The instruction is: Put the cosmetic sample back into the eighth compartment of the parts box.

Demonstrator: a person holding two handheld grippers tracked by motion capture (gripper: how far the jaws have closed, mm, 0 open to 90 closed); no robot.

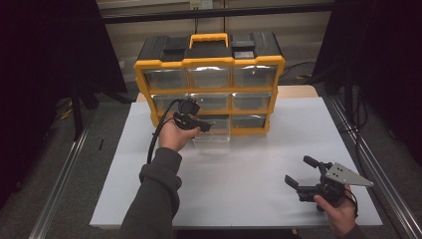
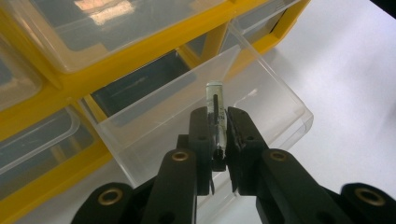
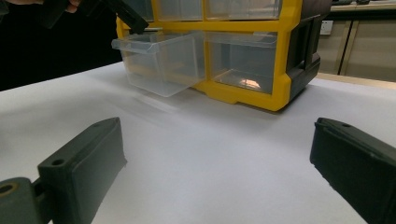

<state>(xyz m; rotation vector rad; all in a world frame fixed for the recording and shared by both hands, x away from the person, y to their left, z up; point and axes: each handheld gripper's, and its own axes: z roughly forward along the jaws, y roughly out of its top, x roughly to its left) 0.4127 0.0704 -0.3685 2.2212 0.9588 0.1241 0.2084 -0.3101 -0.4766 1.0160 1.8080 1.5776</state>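
Yellow organizer (image 1: 209,62) with nine clear drawers sits at the back of the white tabletop (image 1: 249,164) in the high view; the left tongs (image 1: 205,126) hover at the one pulled-out drawer (image 1: 214,134), while the right tongs (image 1: 298,172) rest low near the front, hand underneath. Left gripper view: left tongs (image 2: 218,135) pinched tight on one small clear vial (image 2: 216,116), right above the open drawer (image 2: 261,102). Right gripper view: right tongs (image 3: 219,163) gaping wide, holding nothing, aimed level at the organizer (image 3: 285,56).
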